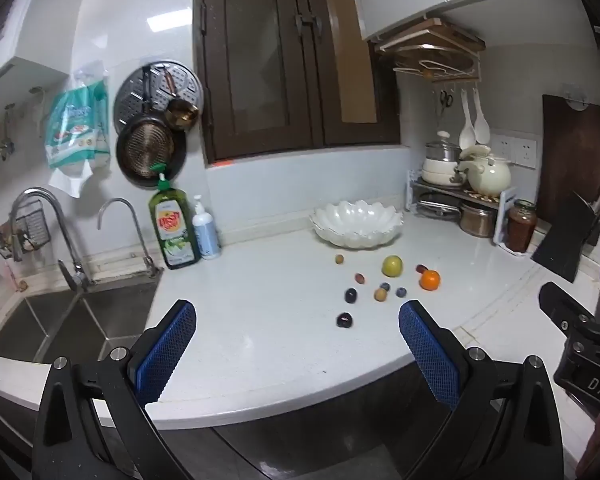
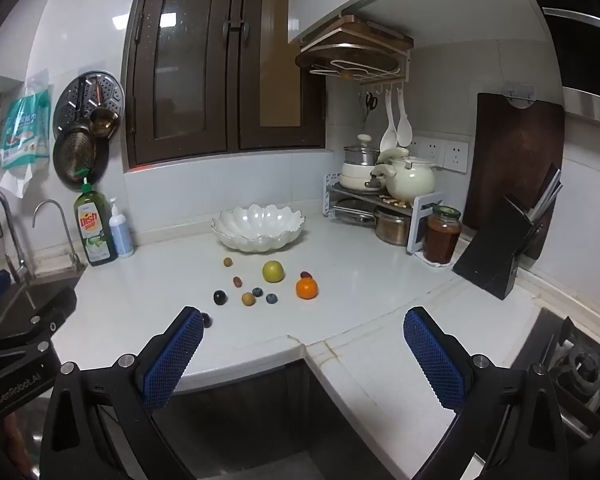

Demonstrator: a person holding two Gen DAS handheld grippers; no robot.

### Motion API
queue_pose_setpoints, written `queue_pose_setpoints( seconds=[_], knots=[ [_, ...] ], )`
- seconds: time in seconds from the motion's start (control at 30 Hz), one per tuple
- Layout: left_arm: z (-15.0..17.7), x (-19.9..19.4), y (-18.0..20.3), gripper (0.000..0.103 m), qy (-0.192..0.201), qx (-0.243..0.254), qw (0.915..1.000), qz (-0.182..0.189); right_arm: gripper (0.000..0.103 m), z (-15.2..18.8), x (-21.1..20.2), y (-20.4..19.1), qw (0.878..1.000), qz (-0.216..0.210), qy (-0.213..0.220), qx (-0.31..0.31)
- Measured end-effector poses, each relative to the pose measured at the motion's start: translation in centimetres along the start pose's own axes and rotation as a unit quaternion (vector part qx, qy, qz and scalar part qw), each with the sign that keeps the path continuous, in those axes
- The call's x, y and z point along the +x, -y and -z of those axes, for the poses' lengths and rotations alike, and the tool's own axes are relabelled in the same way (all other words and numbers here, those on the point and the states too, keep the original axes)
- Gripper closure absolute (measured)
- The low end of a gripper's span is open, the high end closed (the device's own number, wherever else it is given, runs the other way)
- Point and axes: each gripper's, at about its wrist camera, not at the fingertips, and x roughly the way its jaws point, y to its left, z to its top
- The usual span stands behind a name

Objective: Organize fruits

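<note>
Several small fruits lie loose on the white counter [image 1: 260, 312]: a green apple [image 1: 392, 266] [image 2: 273, 271], an orange [image 1: 429, 280] [image 2: 306, 288], two blueberries [image 2: 271, 298], dark plums [image 1: 351, 295] [image 2: 219, 297] and small brown fruits [image 1: 380, 295]. An empty white scalloped bowl [image 1: 356, 224] [image 2: 258, 227] stands behind them by the wall. My left gripper [image 1: 296, 316] is open and empty, held back from the counter's front edge. My right gripper [image 2: 303, 326] is open and empty too, near the fruits' front side.
A steel sink [image 1: 60, 320] with taps lies at the left, with a dish soap bottle [image 1: 173, 228] beside it. Pots on a rack [image 2: 380, 184], a jar [image 2: 441, 236] and a knife block [image 2: 500, 248] stand at the right. A gas hob [image 2: 572, 364] is at the far right.
</note>
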Motion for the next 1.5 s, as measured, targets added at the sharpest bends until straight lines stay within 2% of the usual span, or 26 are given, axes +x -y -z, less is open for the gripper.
queue_pose_setpoints(
  seconds=[0.07, 0.27, 0.73, 1.5],
  knots=[
    [0.0, -0.7, 0.6, 0.000, 0.015, 0.012, 0.9998, 0.001, 0.001, 0.0, 0.0, 0.0, 1.000, -0.003, 0.000, 0.003],
    [-0.1, -1.1, 0.3, 0.000, 0.007, -0.008, 0.9999, 0.009, 0.001, 0.0, -0.1, 0.1, 1.000, -0.006, 0.003, 0.005],
    [-0.5, -0.4, -0.4, 0.000, -0.001, -0.009, 0.9998, 0.019, 0.001, -0.6, -0.1, 0.2, 1.000, -0.007, 0.001, 0.001],
    [-0.8, -1.3, 0.4, 0.000, 0.014, -0.009, 0.9994, 0.029, 0.001, -0.3, -0.7, 0.6, 1.000, 0.000, 0.018, 0.003]
  ],
)
